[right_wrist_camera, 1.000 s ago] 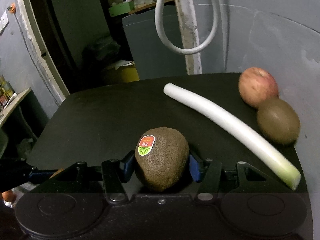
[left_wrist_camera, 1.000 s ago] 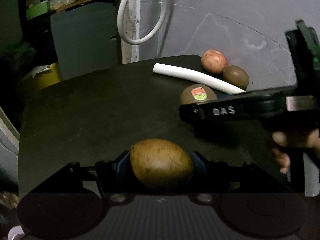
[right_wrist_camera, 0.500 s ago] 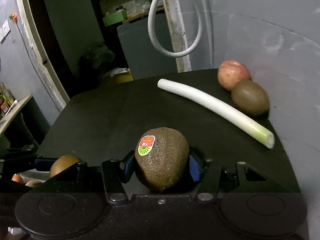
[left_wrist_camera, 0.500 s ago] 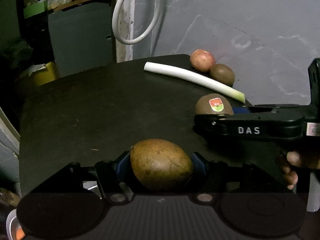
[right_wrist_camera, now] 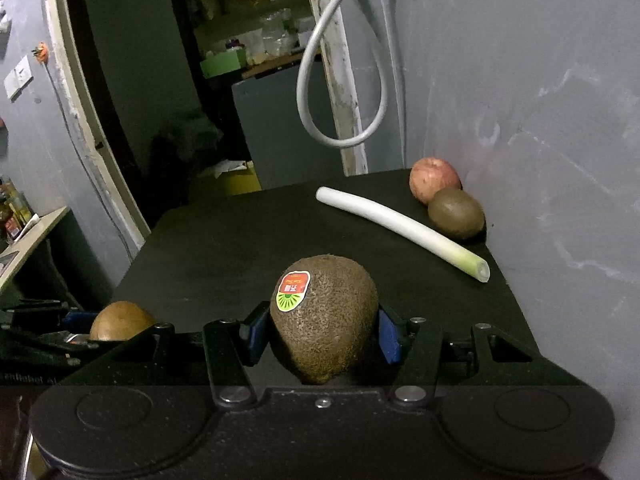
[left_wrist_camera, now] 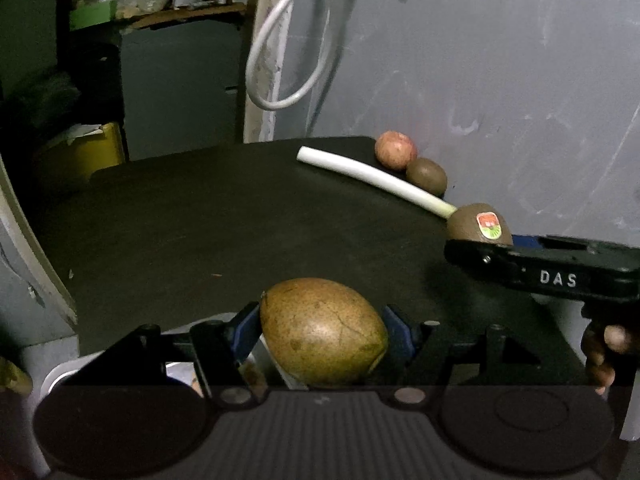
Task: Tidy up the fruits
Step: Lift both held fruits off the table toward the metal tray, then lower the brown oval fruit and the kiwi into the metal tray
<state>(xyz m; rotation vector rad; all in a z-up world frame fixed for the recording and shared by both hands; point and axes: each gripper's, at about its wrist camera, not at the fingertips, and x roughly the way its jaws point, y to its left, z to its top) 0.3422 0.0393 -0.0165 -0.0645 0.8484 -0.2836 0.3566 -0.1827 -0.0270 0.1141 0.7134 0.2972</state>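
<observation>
worktop: matt black | stickered kiwi: rough, fuzzy skin, glossy paper sticker | brown fruit: smooth, slight shine | leek: smooth, waxy | wall: matt grey, scuffed

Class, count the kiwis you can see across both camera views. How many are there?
2. One stickered kiwi is clamped in the right gripper; one bare kiwi lies by the wall, beside the apple. Others may be hidden.
</observation>
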